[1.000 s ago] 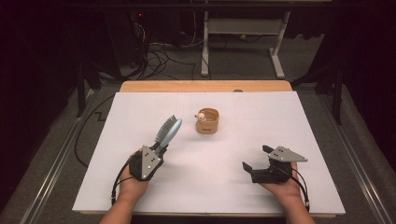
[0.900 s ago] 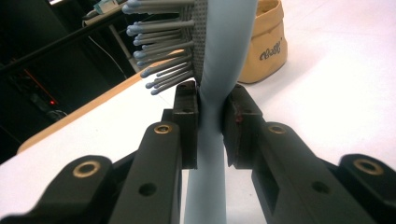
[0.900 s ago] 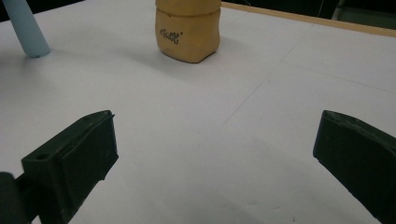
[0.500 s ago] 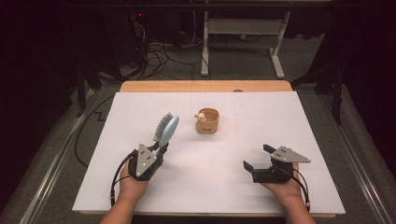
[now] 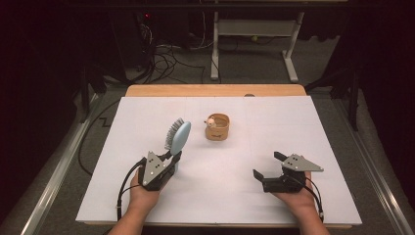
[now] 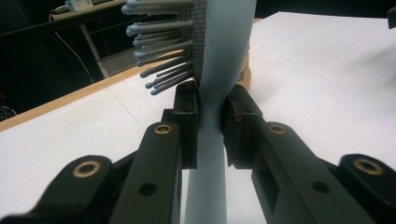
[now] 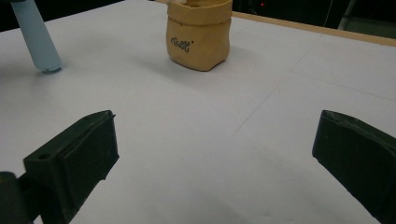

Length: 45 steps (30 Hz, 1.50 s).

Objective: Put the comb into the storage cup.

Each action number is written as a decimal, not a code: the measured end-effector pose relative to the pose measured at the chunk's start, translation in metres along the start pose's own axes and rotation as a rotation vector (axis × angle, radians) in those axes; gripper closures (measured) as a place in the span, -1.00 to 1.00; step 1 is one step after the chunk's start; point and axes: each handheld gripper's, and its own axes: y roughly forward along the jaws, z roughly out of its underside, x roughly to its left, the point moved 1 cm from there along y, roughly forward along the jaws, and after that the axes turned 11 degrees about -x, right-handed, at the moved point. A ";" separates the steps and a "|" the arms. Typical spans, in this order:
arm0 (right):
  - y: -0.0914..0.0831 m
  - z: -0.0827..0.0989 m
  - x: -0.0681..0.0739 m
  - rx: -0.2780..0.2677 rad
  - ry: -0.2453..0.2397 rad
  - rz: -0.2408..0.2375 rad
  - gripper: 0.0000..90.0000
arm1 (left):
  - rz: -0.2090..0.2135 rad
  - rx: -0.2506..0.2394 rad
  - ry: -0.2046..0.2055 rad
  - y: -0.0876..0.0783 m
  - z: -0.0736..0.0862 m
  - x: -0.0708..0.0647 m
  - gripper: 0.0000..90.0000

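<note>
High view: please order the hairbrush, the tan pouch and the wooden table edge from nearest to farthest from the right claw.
1. Tan pouch: up and to the left of the right claw, mid-table.
2. Hairbrush: farther left, clamped in the left claw.
3. Wooden table edge: at the far side, beyond the white sheet.

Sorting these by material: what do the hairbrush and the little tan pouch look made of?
Hairbrush: probably smooth matte plastic, pale blue, with stiff ball-tipped bristles in a dotted pad. Pouch: soft, wrinkled, rolled rim and printed mark; looks like washable paper or thin leather, hard to tell which.
</note>
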 end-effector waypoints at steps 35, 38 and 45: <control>0.026 -0.035 0.028 -0.041 0.003 -0.062 -0.99 | 0.028 -0.010 0.034 0.025 -0.010 -0.026 0.72; 0.029 -0.039 0.033 -0.048 -0.001 -0.074 -0.99 | 0.030 -0.005 0.048 0.027 -0.010 -0.028 0.72; 0.036 -0.048 0.044 -0.069 0.003 -0.111 -0.99 | 0.044 0.003 0.077 0.032 -0.010 -0.036 0.72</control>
